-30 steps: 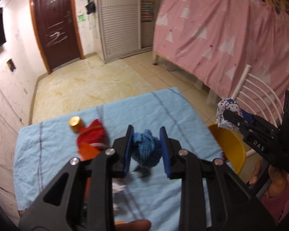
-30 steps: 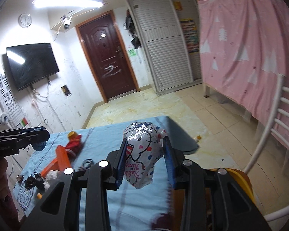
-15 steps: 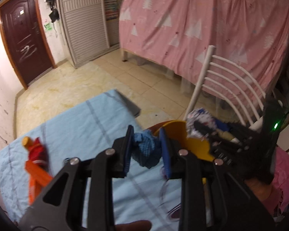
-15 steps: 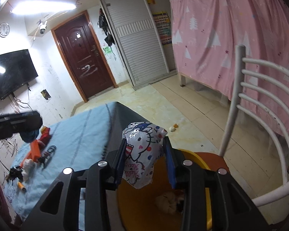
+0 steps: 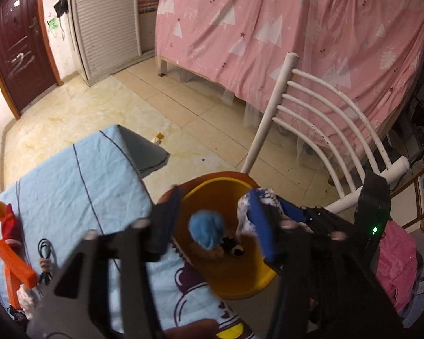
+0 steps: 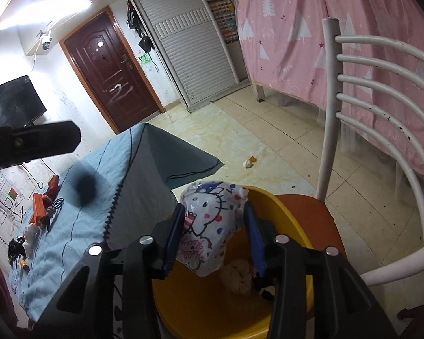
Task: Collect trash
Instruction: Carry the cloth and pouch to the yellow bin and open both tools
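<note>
A yellow basin [image 6: 271,209] sits on a chair seat [image 6: 311,214] just off the bench's [image 5: 70,180] right edge. Over it, the left gripper's [image 5: 214,231] jaws have just been opening, a blue wad [image 5: 207,230] loose between them. The right gripper's [image 6: 214,234] jaws, also opening, bracket a cartoon-print bag [image 6: 212,220].

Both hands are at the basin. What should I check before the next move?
1. Left gripper over yellow basin: ok.
2. Its jaws, just opening, clear of the blue wad between them: ok.
3. Right gripper jaws, just opening, free of the cartoon bag between them: cannot tell.
4. Bag above basin: ok.
5. Table cleared: not ok, orange box lies on blue cloth.
</note>
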Demonstrator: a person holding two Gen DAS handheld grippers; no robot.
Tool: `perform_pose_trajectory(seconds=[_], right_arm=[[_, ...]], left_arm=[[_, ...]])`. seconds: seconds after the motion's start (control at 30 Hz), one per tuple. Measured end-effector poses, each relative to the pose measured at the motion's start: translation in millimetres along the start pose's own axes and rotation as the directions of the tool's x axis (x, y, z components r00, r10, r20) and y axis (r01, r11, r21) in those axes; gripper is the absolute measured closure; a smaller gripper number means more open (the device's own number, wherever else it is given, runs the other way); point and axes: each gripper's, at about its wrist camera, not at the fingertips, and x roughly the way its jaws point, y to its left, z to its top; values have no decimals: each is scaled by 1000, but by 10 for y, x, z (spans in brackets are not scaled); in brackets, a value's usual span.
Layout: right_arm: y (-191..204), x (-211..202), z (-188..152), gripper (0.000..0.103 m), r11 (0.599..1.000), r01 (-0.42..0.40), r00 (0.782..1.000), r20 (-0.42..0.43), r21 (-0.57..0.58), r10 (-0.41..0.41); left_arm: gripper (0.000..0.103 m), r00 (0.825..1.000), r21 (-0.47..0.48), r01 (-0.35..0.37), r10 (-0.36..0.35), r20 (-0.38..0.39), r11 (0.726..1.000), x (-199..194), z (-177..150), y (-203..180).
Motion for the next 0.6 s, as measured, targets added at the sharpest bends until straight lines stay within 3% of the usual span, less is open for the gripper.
perform_pose_trajectory(seconds=[0.07,0.13,0.53,0.6], right_arm=[[-9,-22,-11,43,1000,3,1000,1,4,-3],[-8,-41,-18,38,1000,4,1000,2,5,-4],[328,-154,60,37,999,-7,1000,27,-39,8],[430,-165,86,36,998,-13,999,28,-56,14]], left_arm=[[49,1000,-6,-4,4,-3,1000,5,-3,31],[49,1000,-19,-3,3,-12,1000,0,-20,73],[49,1000,-70,13,-11,18,997,-321,-145,411],[45,999,-82,15,-12,30,997,-416,-182,495]])
